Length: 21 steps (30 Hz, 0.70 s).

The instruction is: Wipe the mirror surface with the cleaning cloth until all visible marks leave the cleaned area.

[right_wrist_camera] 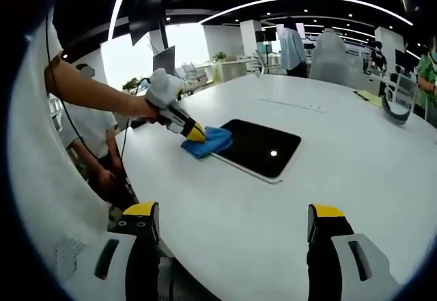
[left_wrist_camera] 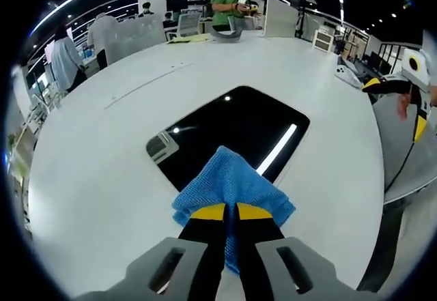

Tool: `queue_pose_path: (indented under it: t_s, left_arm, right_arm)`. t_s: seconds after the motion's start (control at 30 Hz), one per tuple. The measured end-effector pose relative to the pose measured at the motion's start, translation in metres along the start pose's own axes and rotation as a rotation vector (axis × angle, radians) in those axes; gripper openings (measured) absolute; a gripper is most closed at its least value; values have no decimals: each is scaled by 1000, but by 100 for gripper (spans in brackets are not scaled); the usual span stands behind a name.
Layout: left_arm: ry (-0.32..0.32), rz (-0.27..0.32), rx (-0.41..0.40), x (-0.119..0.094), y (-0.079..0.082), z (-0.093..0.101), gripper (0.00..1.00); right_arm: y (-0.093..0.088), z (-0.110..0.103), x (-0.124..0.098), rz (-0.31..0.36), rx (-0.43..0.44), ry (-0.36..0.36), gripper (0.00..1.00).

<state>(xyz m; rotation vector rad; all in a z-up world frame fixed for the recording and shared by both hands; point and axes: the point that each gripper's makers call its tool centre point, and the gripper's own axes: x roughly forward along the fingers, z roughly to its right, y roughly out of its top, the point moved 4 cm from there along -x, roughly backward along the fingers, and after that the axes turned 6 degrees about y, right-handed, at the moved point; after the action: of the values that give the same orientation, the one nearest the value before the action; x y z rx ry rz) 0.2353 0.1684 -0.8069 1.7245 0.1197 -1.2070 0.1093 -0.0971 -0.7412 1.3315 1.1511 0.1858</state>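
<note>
While the left gripper (left_wrist_camera: 230, 213) points down along its own jaws in the left gripper view, those jaws are pinched together on a blue cleaning cloth (left_wrist_camera: 232, 185), which lies bunched over the near corner of the mirror (left_wrist_camera: 232, 127). The mirror lies flat on the white table (left_wrist_camera: 102, 171), its dark glass reflecting ceiling lights. No marks can be made out on the glass from here.

Over in the right gripper view, the right gripper (right_wrist_camera: 232, 229) hangs over bare table with its jaws spread wide and nothing between them, well apart from the mirror (right_wrist_camera: 263, 147). The left gripper (right_wrist_camera: 188, 129) presses the cleaning cloth (right_wrist_camera: 207, 141) at the mirror's near edge.

Wiping well probably means keeping the cloth flat against the glass, sweeping overlapping passes across the whole pane.
</note>
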Motion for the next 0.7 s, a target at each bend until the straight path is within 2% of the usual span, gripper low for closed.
queue_pose_path:
  t_s: [0.37, 0.7]
  left_arm:
    - [11, 12, -19, -14, -1, -4, 1]
    - [30, 45, -42, -47, -1, -7, 1]
  right_arm:
    - [-1, 0, 2, -5, 0, 6, 89]
    - [0, 0, 5, -9, 0, 14, 89]
